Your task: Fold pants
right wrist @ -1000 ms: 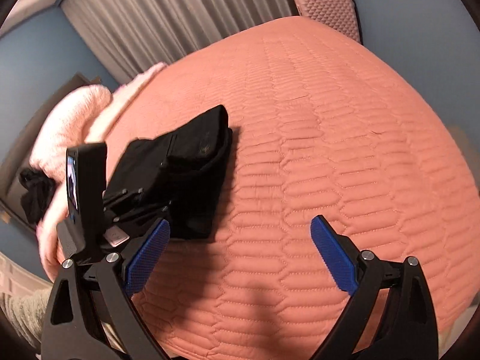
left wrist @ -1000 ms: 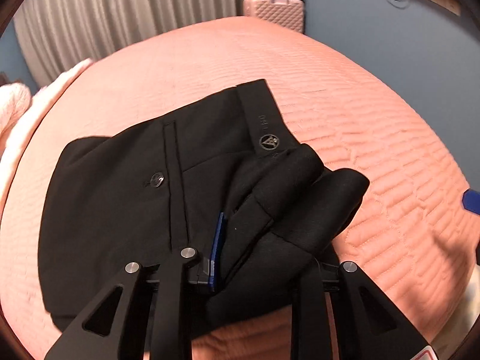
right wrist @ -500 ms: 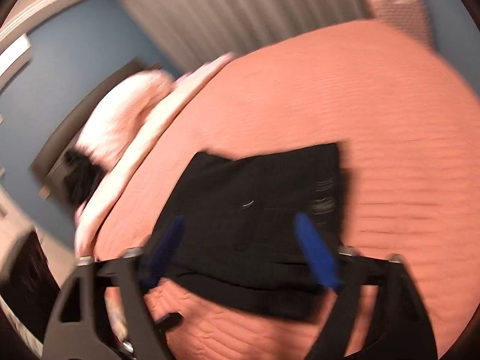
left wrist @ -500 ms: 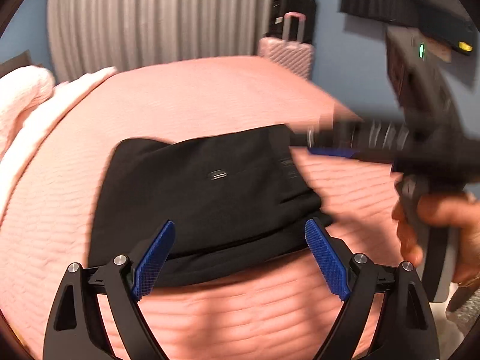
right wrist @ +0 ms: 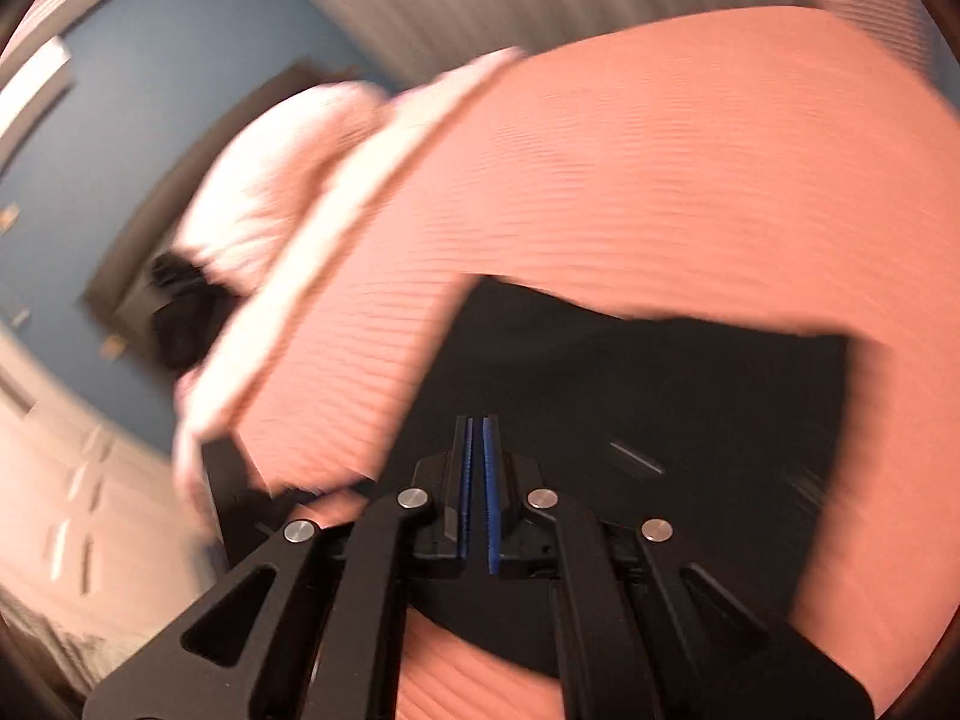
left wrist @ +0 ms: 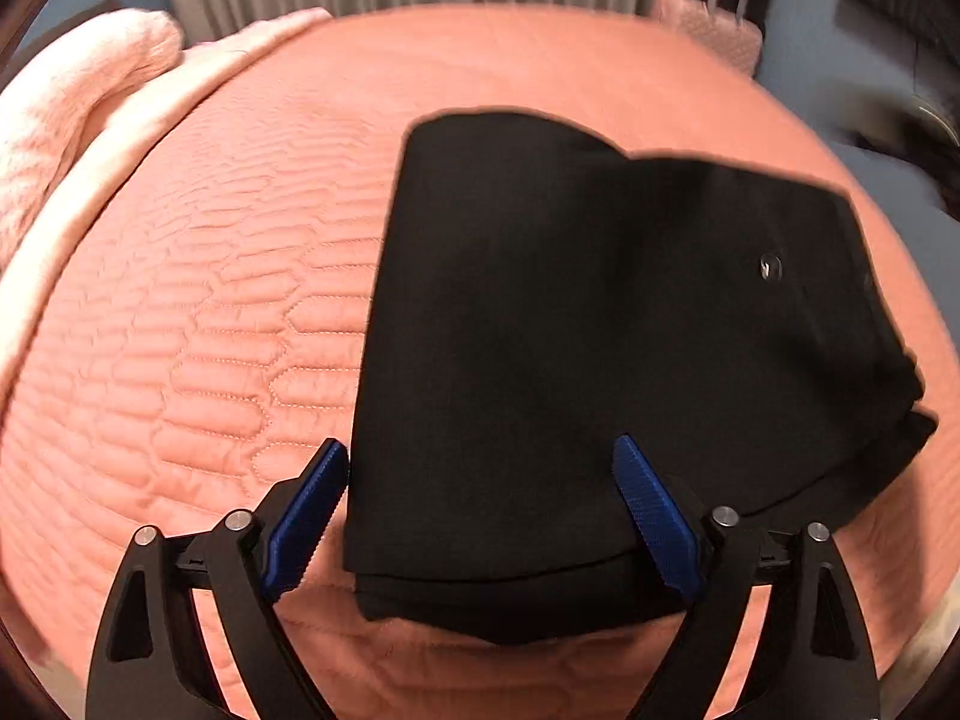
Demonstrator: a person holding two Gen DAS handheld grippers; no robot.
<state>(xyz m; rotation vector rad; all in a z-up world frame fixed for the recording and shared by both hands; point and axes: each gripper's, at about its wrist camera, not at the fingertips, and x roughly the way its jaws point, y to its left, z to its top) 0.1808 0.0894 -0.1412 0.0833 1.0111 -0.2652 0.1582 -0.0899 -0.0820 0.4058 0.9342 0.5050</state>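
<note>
Pants folded flat on the bed, both tools free of them.

Nearest me, my left tool (left wrist: 480, 498) stands spread, having just opened, straddling the near edge of the black pants (left wrist: 600, 330) without pinching them; my right tool (right wrist: 478, 480), just closed, is pressed together on nothing. Beyond lies pink bed (left wrist: 210, 300). Pulling away low, I judge a pad could snag that edge and undo the fold.

The pants (left wrist: 600, 312) are matt black woven cloth with one small shiny metal button (left wrist: 770, 267). The bed (left wrist: 240, 300) wears a salmon quilted cover, stitched in rows; a fluffy pale pink blanket (left wrist: 66, 120) lies far left
</note>
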